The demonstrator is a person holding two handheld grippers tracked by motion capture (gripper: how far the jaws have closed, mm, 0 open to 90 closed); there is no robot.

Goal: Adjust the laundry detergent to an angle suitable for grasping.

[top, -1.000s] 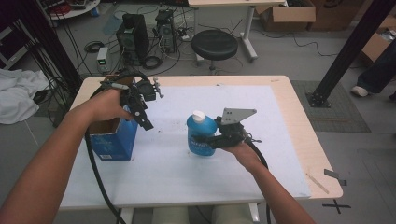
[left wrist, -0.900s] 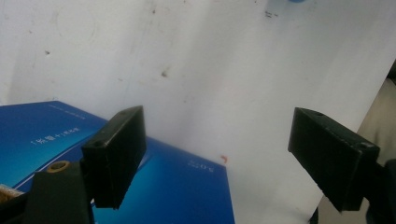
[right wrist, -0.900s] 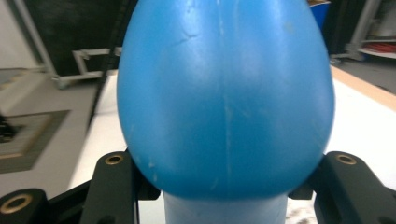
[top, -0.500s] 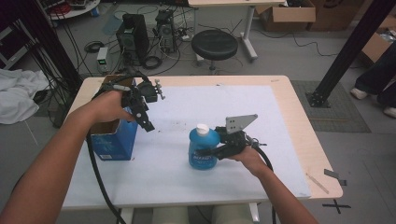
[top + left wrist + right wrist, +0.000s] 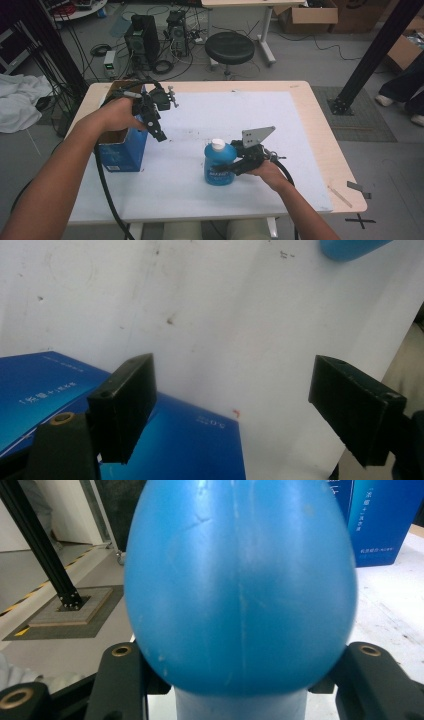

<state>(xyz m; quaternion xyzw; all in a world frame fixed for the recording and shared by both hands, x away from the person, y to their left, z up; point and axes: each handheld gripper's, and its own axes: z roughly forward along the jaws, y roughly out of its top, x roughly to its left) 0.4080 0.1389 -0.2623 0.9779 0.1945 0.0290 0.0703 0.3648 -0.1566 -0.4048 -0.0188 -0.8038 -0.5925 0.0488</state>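
Bottle [image 5: 218, 164] stands upright on the white mat [image 5: 210, 125], front centre, white cap up. Right gripper [image 5: 239, 162] is clamped on its body, jaws pressed against both sides. Left gripper [image 5: 156, 127] hangs over the blue box [image 5: 120, 152] at the mat's left edge, jaws spread wide, holding nothing.

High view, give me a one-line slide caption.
Right gripper clamps a blue bottle upright on the table; left gripper hangs open beside a blue box.
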